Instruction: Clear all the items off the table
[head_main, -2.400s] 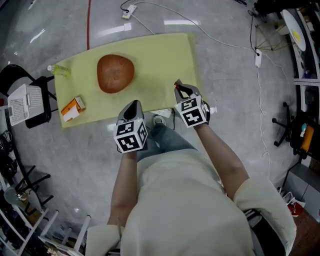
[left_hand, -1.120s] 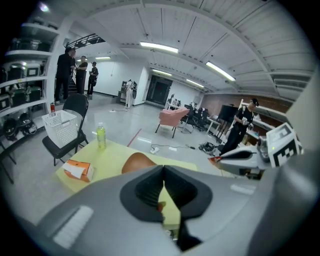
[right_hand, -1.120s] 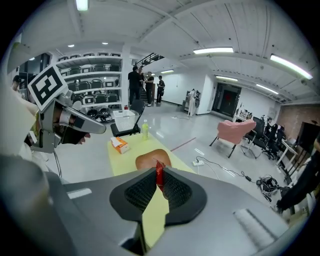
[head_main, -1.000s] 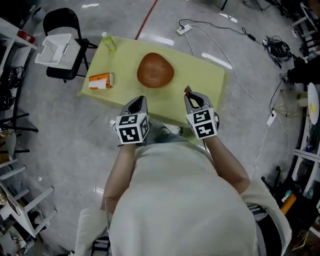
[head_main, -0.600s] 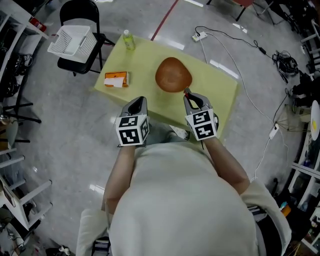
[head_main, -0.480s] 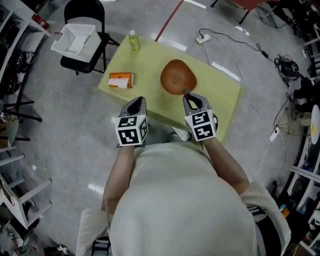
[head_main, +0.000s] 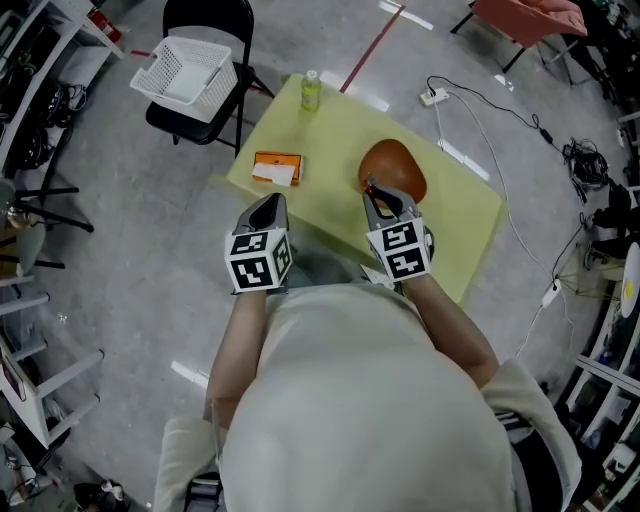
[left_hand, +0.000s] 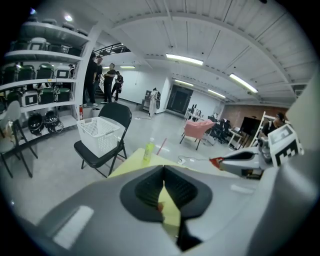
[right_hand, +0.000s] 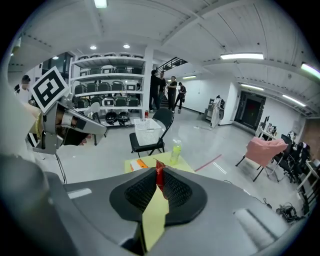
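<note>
Items on the yellow desk (head_main: 345, 140) number three: a green bottle (head_main: 311, 91) stands upright at the far corner, an orange box (head_main: 277, 168) lies flat near the left edge, and a brown bowl (head_main: 400, 165) sits toward the middle, well apart from the box. Off the desk, just beyond the bottle's corner, a white basket (head_main: 190, 68) rests on the seat of a black folding chair (head_main: 205, 18). The person stands at the near side of the desk with both arms held forward. The left gripper (head_main: 267, 207) hovers above the near left edge, just short of the orange box; its jaws are pressed together with nothing between them. The right gripper (head_main: 376, 195) is over the desk, its tip overlapping the near rim of the bowl in the head view, though whether it touches the bowl cannot be told. Its jaws are clamped on a small red packet (right_hand: 159, 176), which sticks up a little past the pads. Cables trail over the grey floor (head_main: 130, 270) beyond the desk.
</note>
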